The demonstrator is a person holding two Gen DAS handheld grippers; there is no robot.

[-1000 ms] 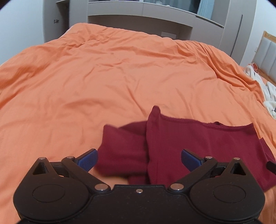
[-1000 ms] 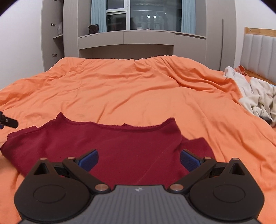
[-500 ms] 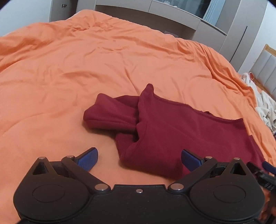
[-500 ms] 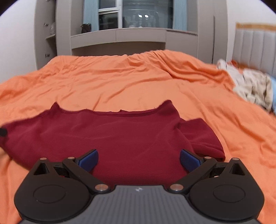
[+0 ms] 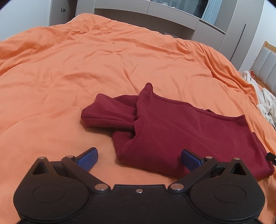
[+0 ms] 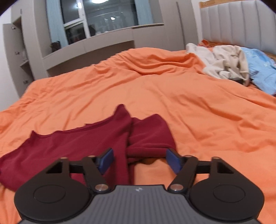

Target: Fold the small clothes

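one maroon shirt [image 5: 181, 131], two grippers

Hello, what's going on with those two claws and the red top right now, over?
Left gripper open, hovering. Right gripper closing around red top's sleeve, not yet pinched. Nothing in the way.

An orange duvet [image 6: 172, 96] covers the bed, with a padded grey headboard [image 6: 238, 22], grey cabinets [image 6: 107, 44] under a dark window [image 6: 103, 15], and what looks like a blue cloth [image 6: 262, 72].
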